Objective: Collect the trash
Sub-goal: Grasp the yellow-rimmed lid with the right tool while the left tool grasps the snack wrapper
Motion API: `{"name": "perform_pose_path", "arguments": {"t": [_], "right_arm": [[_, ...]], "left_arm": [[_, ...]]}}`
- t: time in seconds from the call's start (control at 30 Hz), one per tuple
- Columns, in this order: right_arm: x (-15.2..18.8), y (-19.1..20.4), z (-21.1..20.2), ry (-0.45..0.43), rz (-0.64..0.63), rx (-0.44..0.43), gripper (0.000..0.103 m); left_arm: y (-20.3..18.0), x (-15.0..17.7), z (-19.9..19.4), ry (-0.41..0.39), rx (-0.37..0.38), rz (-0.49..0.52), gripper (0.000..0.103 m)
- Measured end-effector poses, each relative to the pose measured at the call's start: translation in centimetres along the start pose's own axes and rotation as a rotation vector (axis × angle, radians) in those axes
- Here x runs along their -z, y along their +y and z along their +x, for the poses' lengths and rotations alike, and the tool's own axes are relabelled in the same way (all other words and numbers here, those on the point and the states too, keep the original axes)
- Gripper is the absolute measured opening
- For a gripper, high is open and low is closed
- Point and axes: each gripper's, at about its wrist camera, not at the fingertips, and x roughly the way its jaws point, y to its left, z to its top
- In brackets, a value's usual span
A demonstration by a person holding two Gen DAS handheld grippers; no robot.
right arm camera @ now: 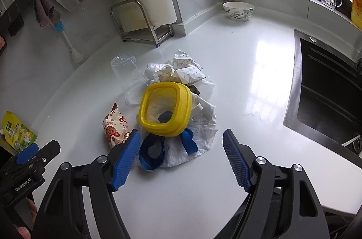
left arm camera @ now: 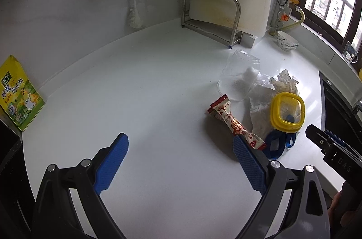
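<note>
A heap of trash lies on the white counter (right arm camera: pixel 248 80): a yellow-rimmed lid (right arm camera: pixel 166 107) (left arm camera: pixel 287 111), a red-and-white snack wrapper (right arm camera: pixel 114 127) (left arm camera: pixel 233 123), crumpled paper (right arm camera: pixel 181 71) (left arm camera: pixel 285 80), a white tissue (right arm camera: pixel 201 126), a blue strap (right arm camera: pixel 151 152) and a clear plastic cup (right arm camera: pixel 125 75) (left arm camera: pixel 239 78) on its side. My right gripper (right arm camera: pixel 182 144) is open just short of the heap, nothing between its fingers. My left gripper (left arm camera: pixel 181 148) is open over bare counter to the left of the wrapper, its right fingertip near the wrapper's end.
A dark sink (right arm camera: pixel 328 92) is sunk into the counter at the right. A patterned bowl (right arm camera: pixel 238 10) and a metal rack (right arm camera: pixel 140 22) with a white board stand at the back. A yellow seasoning packet (left arm camera: pixel 18 94) stands at the left edge. A brush (left arm camera: pixel 134 1) hangs on the wall.
</note>
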Motion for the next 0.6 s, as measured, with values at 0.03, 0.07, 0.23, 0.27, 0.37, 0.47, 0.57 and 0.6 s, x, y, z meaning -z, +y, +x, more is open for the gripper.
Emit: {"name": "perform_pose_path", "arguments": {"t": [0.03,0.07,0.23,0.27,0.37,0.47,0.57,0.6], "right_arm": [[0.0,0.4,0.5,0.003,0.0,0.009,0.072],[-0.1,0.7,1.0,0.005,0.002,0.016,0.072],[-0.7,2.0,3.2,0.022,0.007,0.062,0.072],[-0.7,2.2,3.5,0.024,0.005,0.069,0.072],[-0.7,2.7,4.2,0.027,0.004,0.095,0.072],[-0.7,3.1,4.8,0.029,0.003,0.116,0.072],[-0.9,3.6,5.3,0.027,-0.009,0.138,0.073],[-0.9,3.8,5.4,0.025,-0.017,0.145,0.073]], "left_arm": [[0.1,-0.1,0.4,0.003,0.0,0.002,0.092],[0.3,-0.2,0.7,0.006,-0.001,0.005,0.092],[1.0,-0.8,2.1,0.011,-0.016,0.026,0.092],[1.2,-0.9,2.3,0.009,-0.014,0.024,0.092],[1.8,-1.0,3.0,0.016,-0.005,0.011,0.092],[2.3,-1.0,3.6,0.027,0.005,-0.004,0.092],[2.5,-0.8,3.9,0.033,0.015,-0.016,0.092],[2.5,-0.8,3.9,0.035,0.018,-0.019,0.092]]}}
